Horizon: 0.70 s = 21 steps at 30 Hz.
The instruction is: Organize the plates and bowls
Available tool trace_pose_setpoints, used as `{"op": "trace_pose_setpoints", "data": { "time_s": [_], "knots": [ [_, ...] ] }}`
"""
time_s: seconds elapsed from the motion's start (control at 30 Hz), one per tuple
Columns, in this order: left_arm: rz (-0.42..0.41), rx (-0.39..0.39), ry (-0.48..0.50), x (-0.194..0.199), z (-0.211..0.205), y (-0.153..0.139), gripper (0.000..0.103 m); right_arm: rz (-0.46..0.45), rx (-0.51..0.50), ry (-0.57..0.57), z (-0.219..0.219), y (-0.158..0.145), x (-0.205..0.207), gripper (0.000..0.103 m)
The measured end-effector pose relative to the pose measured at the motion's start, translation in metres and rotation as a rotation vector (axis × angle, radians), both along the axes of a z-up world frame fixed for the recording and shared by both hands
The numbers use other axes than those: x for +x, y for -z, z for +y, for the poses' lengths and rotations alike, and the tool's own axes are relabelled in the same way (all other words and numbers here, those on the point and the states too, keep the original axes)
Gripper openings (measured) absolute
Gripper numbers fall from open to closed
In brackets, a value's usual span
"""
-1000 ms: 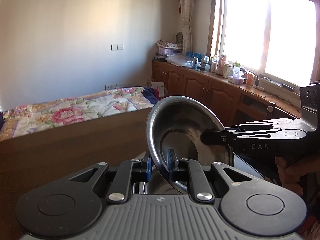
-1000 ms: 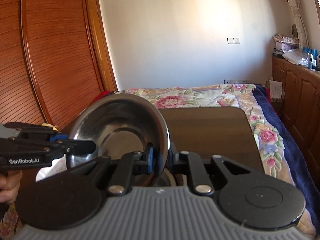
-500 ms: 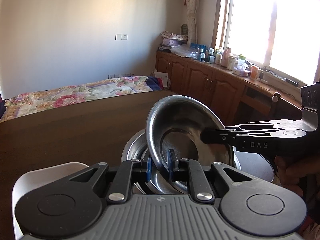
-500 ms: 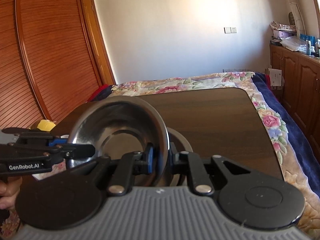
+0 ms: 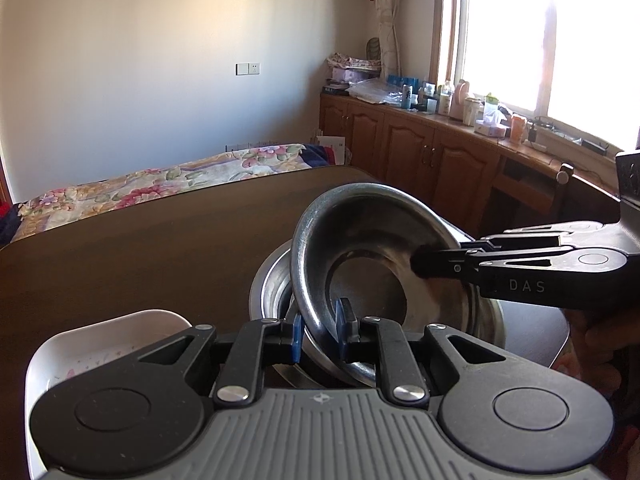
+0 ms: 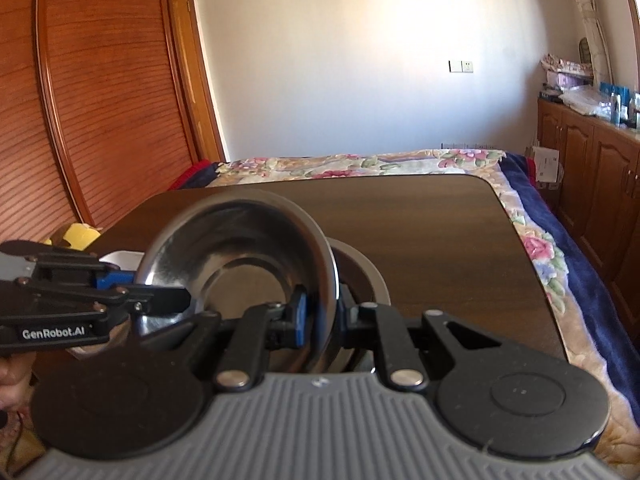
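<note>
We hold one shiny round steel bowl (image 5: 372, 264) by its rim, left gripper (image 5: 318, 332) and right gripper (image 6: 322, 316) both clamped, above a second steel bowl (image 5: 272, 280) on the dark wooden desk (image 5: 140, 248); nesting is unfinished, and the white rectangular dish (image 5: 100, 344) at the near left edge awaits.

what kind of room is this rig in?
Most likely a home bedroom: a bed with a floral quilt behind the dark wooden table, a slatted wooden wardrobe, and window-side cabinets cluttered with bottles.

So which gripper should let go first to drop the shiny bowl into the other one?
Probably the right gripper. Both clamp the bowl, tilted above the second bowl. The left gripper holds the low edge nearest it and can ease it down.
</note>
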State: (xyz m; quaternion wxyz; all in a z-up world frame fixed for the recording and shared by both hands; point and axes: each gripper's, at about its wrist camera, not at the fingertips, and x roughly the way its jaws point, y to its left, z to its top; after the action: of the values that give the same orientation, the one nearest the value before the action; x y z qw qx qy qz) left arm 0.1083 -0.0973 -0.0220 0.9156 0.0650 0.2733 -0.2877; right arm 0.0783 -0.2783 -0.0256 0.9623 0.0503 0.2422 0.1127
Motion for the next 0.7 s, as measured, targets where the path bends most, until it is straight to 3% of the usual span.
{"op": "trace_pose_setpoints", "data": {
  "time_s": [0.33,0.7],
  "knots": [
    [-0.002,0.029,-0.017,0.003,-0.003,0.008,0.019,-0.014,-0.077,0.013,0.006,0.002,0.002,0.017],
    [-0.026,-0.005,-0.042,-0.004,0.004,0.012,0.019,-0.035,-0.11,0.017,0.01,0.005,0.004,0.017]
  ]
}}
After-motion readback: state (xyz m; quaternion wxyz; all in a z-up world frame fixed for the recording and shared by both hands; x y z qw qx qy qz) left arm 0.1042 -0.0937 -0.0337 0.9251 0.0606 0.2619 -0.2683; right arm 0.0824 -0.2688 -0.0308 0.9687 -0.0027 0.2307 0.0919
